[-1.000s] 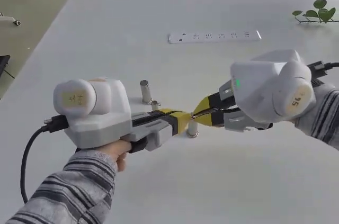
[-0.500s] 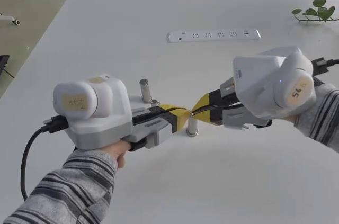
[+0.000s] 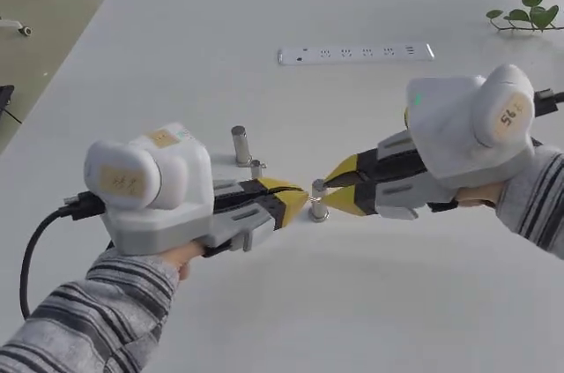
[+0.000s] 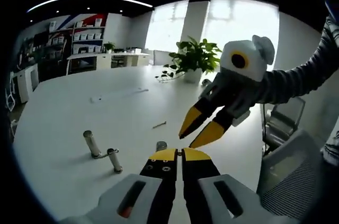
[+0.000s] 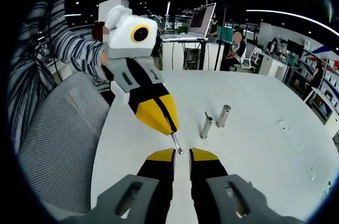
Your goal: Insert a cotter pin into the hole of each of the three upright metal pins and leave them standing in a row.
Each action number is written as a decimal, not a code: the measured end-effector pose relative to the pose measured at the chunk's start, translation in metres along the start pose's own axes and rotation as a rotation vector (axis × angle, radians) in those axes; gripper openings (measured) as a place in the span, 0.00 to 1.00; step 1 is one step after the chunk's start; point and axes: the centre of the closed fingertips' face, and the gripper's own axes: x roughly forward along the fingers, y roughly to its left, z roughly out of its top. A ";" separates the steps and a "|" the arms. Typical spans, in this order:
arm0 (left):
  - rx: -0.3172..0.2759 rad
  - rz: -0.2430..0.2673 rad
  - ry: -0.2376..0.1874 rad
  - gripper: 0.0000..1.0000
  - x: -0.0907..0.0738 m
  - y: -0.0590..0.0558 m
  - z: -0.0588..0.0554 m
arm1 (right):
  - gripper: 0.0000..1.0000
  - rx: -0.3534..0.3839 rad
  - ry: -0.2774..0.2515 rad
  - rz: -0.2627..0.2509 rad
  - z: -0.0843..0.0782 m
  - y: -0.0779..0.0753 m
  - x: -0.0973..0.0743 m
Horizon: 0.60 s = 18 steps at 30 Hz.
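Ok so, left side first: two upright metal pins, the back pin (image 3: 241, 145) and the second pin (image 3: 256, 167), stand on the bench just behind the left claw (image 3: 304, 199). That claw is pinched tight on a thin cotter pin (image 5: 175, 141), which pokes out of its tip toward the right claw (image 3: 328, 194). The third pin (image 3: 318, 202) stands right at the left claw's tip, between the two claws. Can't tell if the cotter pin sits in its hole. The right claw has its jaws spread apart with nothing in them, just beside that pin.

The bench (image 3: 264, 302) is plain white, with a power strip (image 3: 355, 55) farther back and a plant (image 3: 527, 17) at the far right. The right gripper view has an office behind: a grey mesh chair (image 5: 63, 128), a monitor (image 5: 204, 18) and people at desks.
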 end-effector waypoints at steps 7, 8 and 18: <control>0.019 -0.042 -0.023 0.00 -0.008 -0.003 -0.002 | 0.10 0.157 -0.055 0.062 -0.003 0.009 0.000; 0.019 -0.048 -0.024 0.00 -0.009 -0.003 -0.002 | 0.10 0.178 -0.059 0.072 -0.003 0.012 0.000; 0.024 -0.124 -0.056 0.00 -0.017 -0.018 0.006 | 0.10 0.327 -0.124 0.193 -0.002 0.031 0.000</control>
